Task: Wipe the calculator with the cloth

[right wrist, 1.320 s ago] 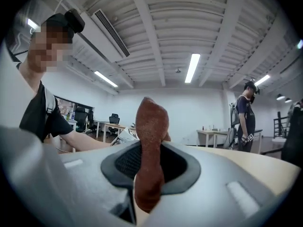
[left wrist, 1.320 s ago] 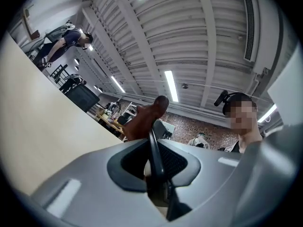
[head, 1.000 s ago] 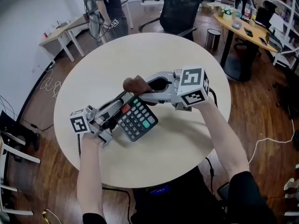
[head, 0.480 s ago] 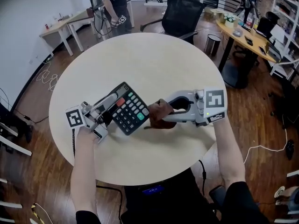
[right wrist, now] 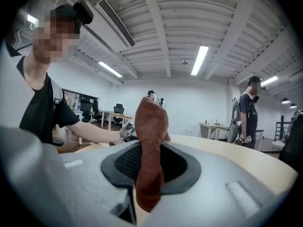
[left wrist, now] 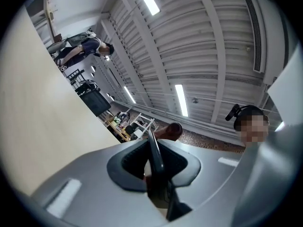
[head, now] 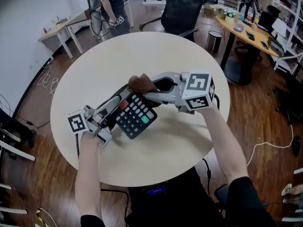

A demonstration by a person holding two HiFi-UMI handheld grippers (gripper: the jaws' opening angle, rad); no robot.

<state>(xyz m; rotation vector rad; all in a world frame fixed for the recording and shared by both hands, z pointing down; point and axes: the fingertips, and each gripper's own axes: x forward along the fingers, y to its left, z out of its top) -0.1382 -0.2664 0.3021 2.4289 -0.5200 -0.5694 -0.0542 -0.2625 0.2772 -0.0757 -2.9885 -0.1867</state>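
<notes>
With left gripper (head: 117,107): clamping calculator (head: 136,116) by one side edge, holding it tilted above round table (head: 156,171). With right gripper (head: 144,90): pinching brown cloth (head: 140,83), holding it over calculator's far end (display end covered). In left gripper view, seeing calculator only edge-on, as thin dark blade between jaws; getting key face from head view alone. Having swept cloth from calculator's near-right edge, half second back, to far end. Counting two grippers, one calculator, one cloth.
</notes>
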